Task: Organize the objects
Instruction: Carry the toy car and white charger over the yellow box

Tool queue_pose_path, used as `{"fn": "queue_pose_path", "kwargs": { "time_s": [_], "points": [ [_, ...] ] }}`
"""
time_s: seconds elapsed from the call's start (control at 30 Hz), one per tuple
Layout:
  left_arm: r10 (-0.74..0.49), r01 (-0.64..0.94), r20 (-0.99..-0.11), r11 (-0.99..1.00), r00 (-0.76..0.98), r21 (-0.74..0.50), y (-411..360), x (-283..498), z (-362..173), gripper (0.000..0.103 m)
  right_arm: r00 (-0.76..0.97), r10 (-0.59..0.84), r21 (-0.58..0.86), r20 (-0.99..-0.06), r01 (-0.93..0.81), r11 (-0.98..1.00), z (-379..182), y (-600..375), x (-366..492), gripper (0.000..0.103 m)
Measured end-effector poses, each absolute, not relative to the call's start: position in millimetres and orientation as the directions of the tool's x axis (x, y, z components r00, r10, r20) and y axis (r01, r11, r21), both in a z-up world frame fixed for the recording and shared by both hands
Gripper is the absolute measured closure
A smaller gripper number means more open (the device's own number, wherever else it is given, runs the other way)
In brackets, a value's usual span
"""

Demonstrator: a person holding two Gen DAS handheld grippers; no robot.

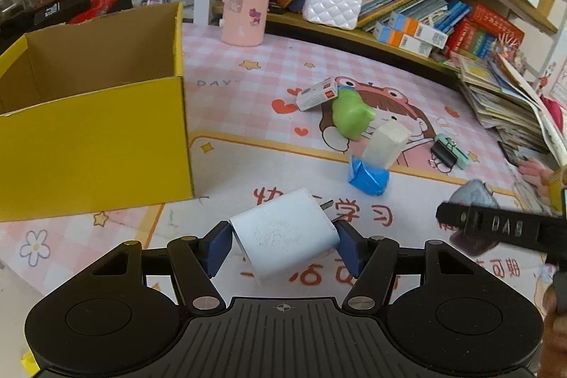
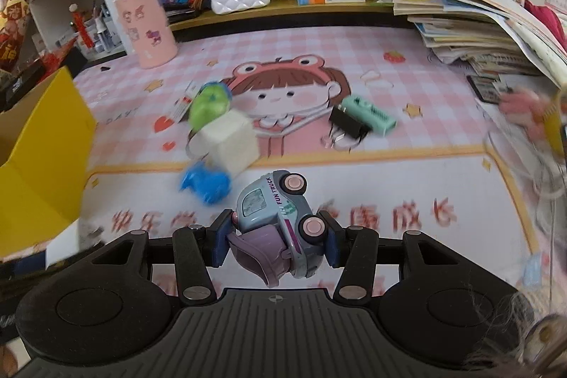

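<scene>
left claw point(image 1: 283, 241): clamped across the white charger point(image 1: 283, 232), lifted just right of the yellow box point(image 1: 95, 144), probably bound for it
right claw point(image 2: 276, 236): gripping the toy truck point(image 2: 280, 218) by its sides; right of the box
remaining: green toy point(image 1: 351, 116), blue wrapper point(image 1: 368, 178), clip point(image 1: 443, 154) lie on the surface, well right of the box

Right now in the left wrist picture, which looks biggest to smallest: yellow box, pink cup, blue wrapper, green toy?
1. yellow box
2. pink cup
3. green toy and blue wrapper look alike, so no ranking. The box is also nearest the camera, which enlarges it.
</scene>
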State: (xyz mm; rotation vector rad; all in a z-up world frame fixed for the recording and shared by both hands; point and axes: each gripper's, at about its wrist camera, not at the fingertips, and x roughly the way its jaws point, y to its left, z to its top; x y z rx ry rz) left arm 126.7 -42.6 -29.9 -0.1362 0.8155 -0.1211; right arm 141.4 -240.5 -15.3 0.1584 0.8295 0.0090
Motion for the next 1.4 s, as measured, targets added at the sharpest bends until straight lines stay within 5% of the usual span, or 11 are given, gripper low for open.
{"fn": "queue_pose_path", "kwargs": {
  "time_s": [1.4],
  "points": [
    [-0.048,-0.090,-0.655,0.980,0.754,-0.176,152,-27,-12,0.040,0.687,0.215,0.098,-0.695,-0.206,0.974,-5,-23,0,0.056]
  ]
}}
